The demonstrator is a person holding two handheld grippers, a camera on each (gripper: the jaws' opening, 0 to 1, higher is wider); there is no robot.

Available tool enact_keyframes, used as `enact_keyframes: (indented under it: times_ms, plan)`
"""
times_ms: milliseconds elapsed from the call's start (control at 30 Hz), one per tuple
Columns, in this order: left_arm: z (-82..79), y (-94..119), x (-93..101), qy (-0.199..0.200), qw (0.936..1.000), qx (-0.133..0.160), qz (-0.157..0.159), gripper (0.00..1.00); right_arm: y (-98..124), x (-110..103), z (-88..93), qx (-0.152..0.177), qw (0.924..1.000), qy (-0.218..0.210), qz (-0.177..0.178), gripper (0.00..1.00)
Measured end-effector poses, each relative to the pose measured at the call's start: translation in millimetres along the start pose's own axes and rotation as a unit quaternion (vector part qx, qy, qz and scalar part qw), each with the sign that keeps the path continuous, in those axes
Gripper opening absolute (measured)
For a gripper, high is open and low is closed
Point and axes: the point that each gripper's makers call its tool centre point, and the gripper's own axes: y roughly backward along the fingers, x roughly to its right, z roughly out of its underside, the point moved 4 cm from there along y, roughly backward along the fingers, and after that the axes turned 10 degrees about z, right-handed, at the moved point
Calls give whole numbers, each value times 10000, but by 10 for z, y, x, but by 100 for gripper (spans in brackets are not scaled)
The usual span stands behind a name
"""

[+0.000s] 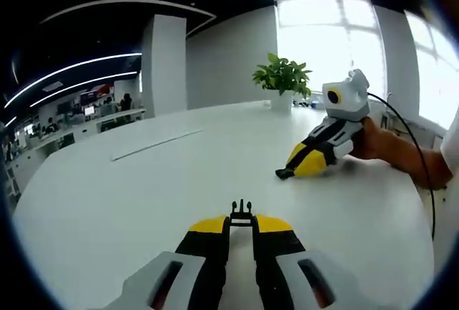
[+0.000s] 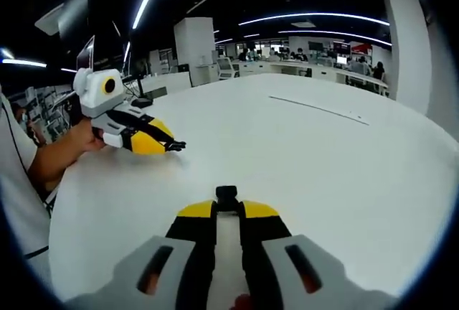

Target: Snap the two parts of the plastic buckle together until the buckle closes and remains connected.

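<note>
At the nearest point in the left gripper view, the left gripper (image 1: 242, 218) was seen with its jaws drawn nearly together on the pronged buckle half (image 1: 242, 212), whose small black prongs stood out past the yellow tips. In the right gripper view, the right gripper (image 2: 227, 206) was likewise closed on the socket buckle half (image 2: 227, 194), a small dark block at the jaw tips. Both parts were thus held just above the white table (image 1: 129, 209), well apart from each other, and nothing had yet been joined.

The main risk was judged to be misalignment: each part was pinched only at its rear, so a slightly skewed approach could have made the prongs catch on the socket's edge and twist a part out of the jaws. A drop onto the smooth table might have let a part slide toward the rounded far edge. A push stopped too early could have left the buckle seated but not latched.

Farther off, each gripper was seen from the other's camera, lying low over the table, tips pointed inward toward the middle. The right one was held by a hand (image 1: 373, 140) with the forearm stretched back toward the table's edge; a potted plant (image 1: 282, 80) stood beyond it at the far edge.
</note>
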Motion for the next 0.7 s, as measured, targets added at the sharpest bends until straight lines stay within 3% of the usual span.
enact_keyframes:
  times_ms: [267, 700]
  plan:
    - [22, 28, 48, -85, 9997, -107, 181, 12, -8, -70, -7, 44, 9997, 163, -179, 13]
    - [88, 11, 180, -338, 9971, -233, 637, 12, 6, -285, -9, 152, 9951, 585, -787, 12]
